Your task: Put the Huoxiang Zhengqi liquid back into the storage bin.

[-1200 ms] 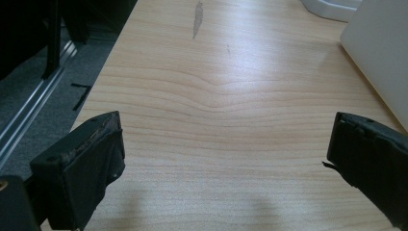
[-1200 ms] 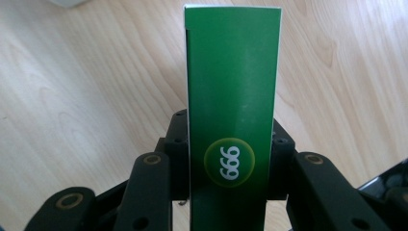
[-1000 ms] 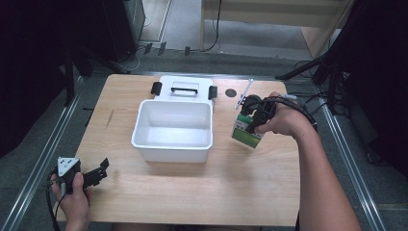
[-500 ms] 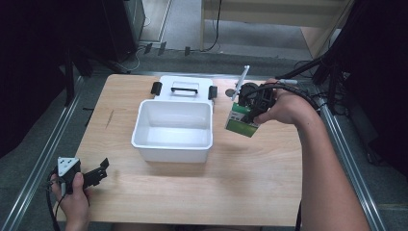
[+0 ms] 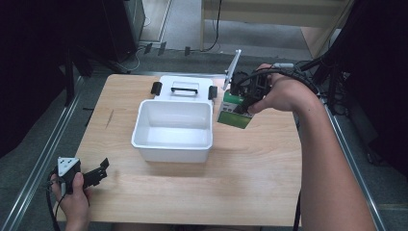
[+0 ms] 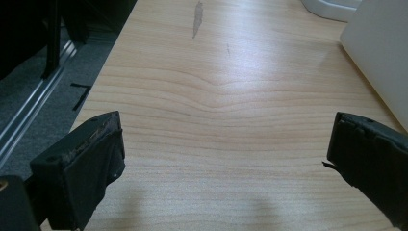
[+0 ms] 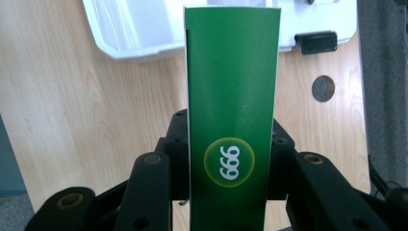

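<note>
high view has the wooden bench (image 5: 192, 192) taking up most of the shot, bare along its near edge. next biggest is the white tub (image 5: 174, 130), sitting open around the middle, a bit toward the far edge. its white lid (image 5: 184, 87) with black clips lies flat right behind it, touching or nearly touching the tub's back wall, up against the far edge of the bench.

the right gripper (image 5: 246, 98) is up off the bench just beside the tub's right rim, clamped on a green box (image 5: 234, 113) that hangs tilted in the air. in the right gripper view the green box (image 7: 232, 106) stands between the jaws, squeezed on both sides, with a round "666"-looking logo facing the camera, tub and lid showing beyond it.

the left gripper (image 5: 91, 174) sits at the near left corner of the bench, hand wrapped round it. left gripper view shows its jaws spread wide with nothing between them but wood grain, tub wall off at the right.
</note>
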